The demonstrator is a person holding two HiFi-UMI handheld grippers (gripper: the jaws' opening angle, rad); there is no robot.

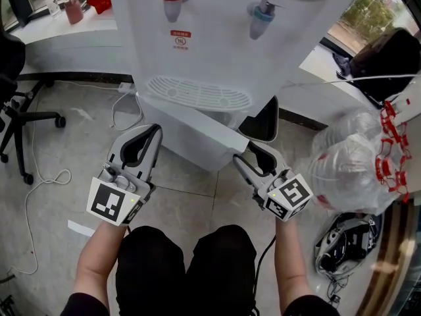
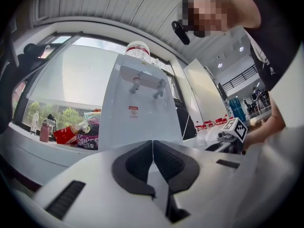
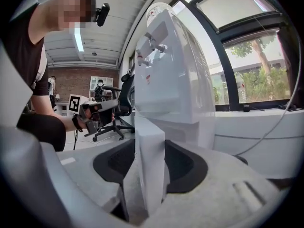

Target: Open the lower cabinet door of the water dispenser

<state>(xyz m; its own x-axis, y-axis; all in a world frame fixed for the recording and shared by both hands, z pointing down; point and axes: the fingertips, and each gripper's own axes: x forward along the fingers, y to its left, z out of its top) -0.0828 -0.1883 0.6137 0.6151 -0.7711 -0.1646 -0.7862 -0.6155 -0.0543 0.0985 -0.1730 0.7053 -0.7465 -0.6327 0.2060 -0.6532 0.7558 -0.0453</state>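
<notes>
The white water dispenser [image 1: 217, 31] stands in front of me, with a red and a blue tap above its drip tray [image 1: 197, 94]. Its lower cabinet door [image 1: 191, 133] is swung partly out, and a dark opening [image 1: 263, 120] shows behind its right end. My right gripper [image 1: 245, 151] is at the door's free edge. In the right gripper view that white edge [image 3: 151, 175] fills the gap between both pads. My left gripper [image 1: 154, 131] hangs left of the door, shut and empty, with its tips meeting [image 2: 152, 144] and pointing at the dispenser [image 2: 140, 103].
An office chair [image 1: 20, 117] and a loose white cable [image 1: 46, 176] are on the floor at the left. A clear plastic bag of bottles [image 1: 355, 163] and a dark bundle [image 1: 345, 242] lie to the right. My knees are just below the grippers.
</notes>
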